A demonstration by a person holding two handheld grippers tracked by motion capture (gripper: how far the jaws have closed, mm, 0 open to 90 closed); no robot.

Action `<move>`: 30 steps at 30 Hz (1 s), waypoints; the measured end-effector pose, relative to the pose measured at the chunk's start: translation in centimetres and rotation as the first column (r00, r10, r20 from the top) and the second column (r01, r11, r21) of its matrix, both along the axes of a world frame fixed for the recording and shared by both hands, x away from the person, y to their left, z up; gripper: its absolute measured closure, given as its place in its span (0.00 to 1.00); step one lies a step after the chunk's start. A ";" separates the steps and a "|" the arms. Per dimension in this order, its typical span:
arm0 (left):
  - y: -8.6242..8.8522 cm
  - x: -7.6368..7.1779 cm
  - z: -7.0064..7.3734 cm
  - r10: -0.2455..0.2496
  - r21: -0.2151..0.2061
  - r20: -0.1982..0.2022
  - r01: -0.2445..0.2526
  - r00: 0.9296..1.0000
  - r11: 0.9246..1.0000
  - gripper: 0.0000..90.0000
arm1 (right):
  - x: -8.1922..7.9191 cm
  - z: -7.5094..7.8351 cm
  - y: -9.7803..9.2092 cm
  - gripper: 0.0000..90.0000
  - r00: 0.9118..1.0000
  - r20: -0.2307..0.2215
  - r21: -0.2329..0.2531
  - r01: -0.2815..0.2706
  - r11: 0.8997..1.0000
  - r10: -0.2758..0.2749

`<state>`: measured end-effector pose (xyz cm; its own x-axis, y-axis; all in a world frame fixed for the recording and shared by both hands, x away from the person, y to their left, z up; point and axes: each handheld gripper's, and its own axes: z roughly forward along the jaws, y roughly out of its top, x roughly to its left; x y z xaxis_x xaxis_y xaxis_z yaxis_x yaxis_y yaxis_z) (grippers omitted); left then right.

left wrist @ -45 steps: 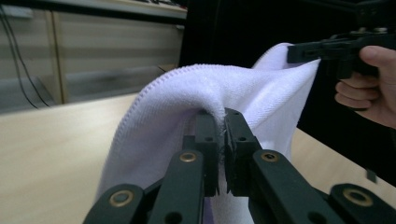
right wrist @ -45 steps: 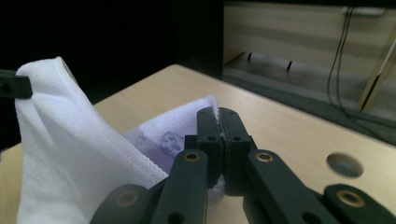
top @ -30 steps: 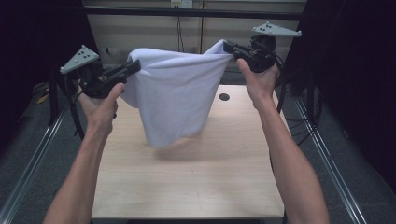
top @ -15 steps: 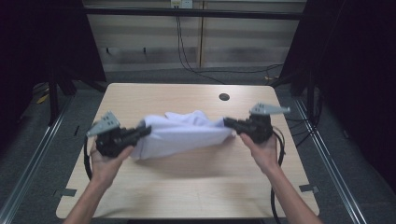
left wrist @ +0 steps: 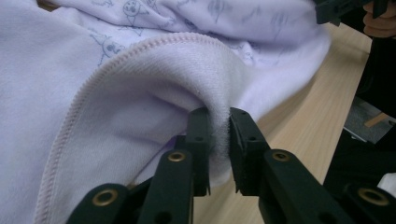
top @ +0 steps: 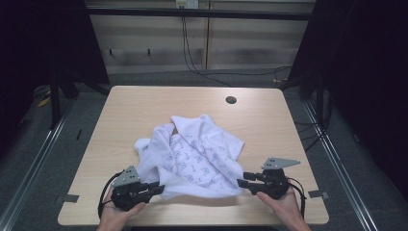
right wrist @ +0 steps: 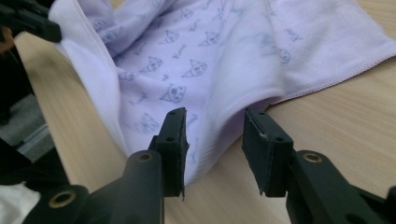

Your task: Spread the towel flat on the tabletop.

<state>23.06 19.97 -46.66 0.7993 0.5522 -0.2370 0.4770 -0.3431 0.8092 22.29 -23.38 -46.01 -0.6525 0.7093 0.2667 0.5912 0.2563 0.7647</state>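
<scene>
A white garment (top: 192, 154) with small printed figures lies crumpled on the wooden table (top: 134, 106), spread from the middle toward the near edge. My left gripper (top: 156, 188) rests low at the near left. In the left gripper view, the left gripper (left wrist: 219, 119) is shut on a folded, stitched edge of the garment (left wrist: 116, 93). My right gripper (top: 240, 183) sits at the near right by the garment's corner. In the right gripper view, the right gripper (right wrist: 212, 121) is open, with the garment's (right wrist: 210, 46) corner lying loose between and beyond the jaws.
A dark round hole (top: 231, 100) is in the table's far right part. Both hands sit close to the table's front edge. Metal frame rails and grey floor flank the table. Cables hang at the back wall.
The garment was held up stretched between both grippers, then came down toward the near edge and now lies on the table. The right gripper has opened; the left still pinches the edge.
</scene>
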 end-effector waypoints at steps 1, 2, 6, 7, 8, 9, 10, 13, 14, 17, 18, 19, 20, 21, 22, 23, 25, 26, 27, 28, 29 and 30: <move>0.4 -0.3 0.2 -0.006 -0.008 0.016 0.006 1.000 1.000 0.82 | -0.3 0.1 -0.4 0.67 1.000 0.005 0.017 0.004 1.000 -0.004; 0.7 -0.5 0.5 0.008 -0.003 0.051 -0.008 0.999 1.000 0.81 | -0.5 0.2 -0.7 0.66 1.000 0.005 0.027 0.023 0.999 -0.023; 2.2 0.7 1.5 0.067 -0.060 0.073 -0.062 0.995 0.996 0.74 | 0.0 -0.3 -1.5 0.63 0.999 0.009 0.022 0.045 0.999 -0.045; 2.2 1.7 1.7 0.096 -0.074 0.067 -0.091 0.993 0.993 0.73 | 0.5 -0.5 -1.4 0.62 0.999 0.002 0.020 0.048 0.999 -0.048; 2.2 1.7 1.7 0.096 -0.074 0.067 -0.091 0.993 0.993 0.71 | 0.5 -0.5 -1.4 0.62 0.999 0.002 0.020 0.048 0.999 -0.048; 2.0 2.5 1.6 0.095 -0.067 0.064 -0.091 0.993 0.994 0.71 | 1.8 -0.7 -1.1 0.61 0.999 0.007 0.002 0.045 0.999 -0.045; 1.8 3.3 1.5 0.103 -0.063 0.068 -0.099 0.992 0.993 0.71 | 2.6 -0.7 -0.7 0.61 0.999 0.016 -0.010 0.049 0.999 -0.049; 1.2 6.5 1.3 0.154 -0.040 0.094 -0.151 0.984 0.988 0.68 | 5.2 -0.1 0.1 0.55 0.998 0.030 0.027 0.060 0.998 -0.061; 1.1 7.6 1.0 0.173 -0.037 0.093 -0.171 0.980 0.985 0.68 | 6.1 0.0 0.5 0.53 0.998 0.035 0.027 0.051 0.998 -0.052; 0.6 9.9 -0.9 0.183 0.006 0.026 -0.183 0.983 0.983 0.65 | 8.8 -0.1 1.8 0.48 0.999 0.019 0.035 0.040 0.999 -0.041; 0.2 10.3 -1.8 0.187 0.045 0.016 -0.187 0.982 0.981 0.62 | 9.5 -0.2 2.4 0.46 0.999 0.022 0.029 0.036 0.999 -0.036; -0.2 10.5 -2.5 0.182 0.080 -0.004 -0.181 0.983 0.980 0.60 | 10.2 -0.4 2.9 0.44 0.999 0.022 0.011 0.038 0.999 -0.038; -0.6 10.5 -3.1 0.162 0.109 -0.021 -0.159 0.987 0.981 0.57 | 10.9 -0.6 3.4 0.42 0.999 0.011 0.004 0.034 0.999 -0.034; -0.9 10.4 -3.3 0.152 0.137 -0.010 -0.150 0.988 0.979 0.58 | 11.5 -0.9 3.8 0.42 1.000 -0.008 0.014 0.025 1.000 -0.025; -1.0 10.3 -3.3 0.121 0.151 0.006 -0.120 0.993 0.981 0.65 | 12.0 -1.2 4.2 0.42 1.000 -0.020 0.016 0.015 1.000 -0.015; -1.3 10.1 -3.4 0.095 0.168 0.017 -0.097 0.995 0.981 0.82 | 12.4 -1.5 4.7 0.41 1.000 -0.023 0.007 0.006 1.000 -0.005; -1.6 10.0 -3.6 0.087 0.190 0.029 -0.091 0.996 0.978 0.91 | 13.2 -2.1 5.6 0.39 0.999 -0.035 0.004 -0.023 1.000 0.023; -1.5 10.0 -3.5 0.083 0.188 0.022 -0.086 0.996 0.978 0.93 | 13.4 -2.3 6.1 0.38 0.999 -0.043 0.006 -0.028 1.000 0.028; -1.4 10.1 -3.6 0.078 0.188 0.015 -0.079 0.997 0.979 0.94 | 13.7 -2.5 6.6 0.38 0.999 -0.044 0.003 -0.026 1.000 0.026; -1.3 10.1 -3.6 0.082 0.175 0.007 -0.082 0.997 0.981 0.95 | 13.9 -2.7 7.2 0.39 0.999 -0.041 -0.002 -0.029 1.000 0.029; -1.1 10.1 -3.7 0.085 0.162 -0.004 -0.083 0.996 0.983 0.95 | 14.1 -3.0 7.8 0.43 0.999 -0.034 -0.030 -0.022 0.999 0.021; -1.0 10.0 -3.7 0.085 0.157 -0.010 -0.083 0.996 0.984 0.95 | 14.2 -3.3 8.3 0.51 0.999 -0.034 -0.066 -0.009 0.998 0.007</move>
<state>33.07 18.99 -50.36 0.7452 0.6486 -0.1547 0.5221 -0.4232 0.7405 36.48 -15.11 -49.32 -0.6500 0.7208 0.2408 0.6137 0.3109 0.7258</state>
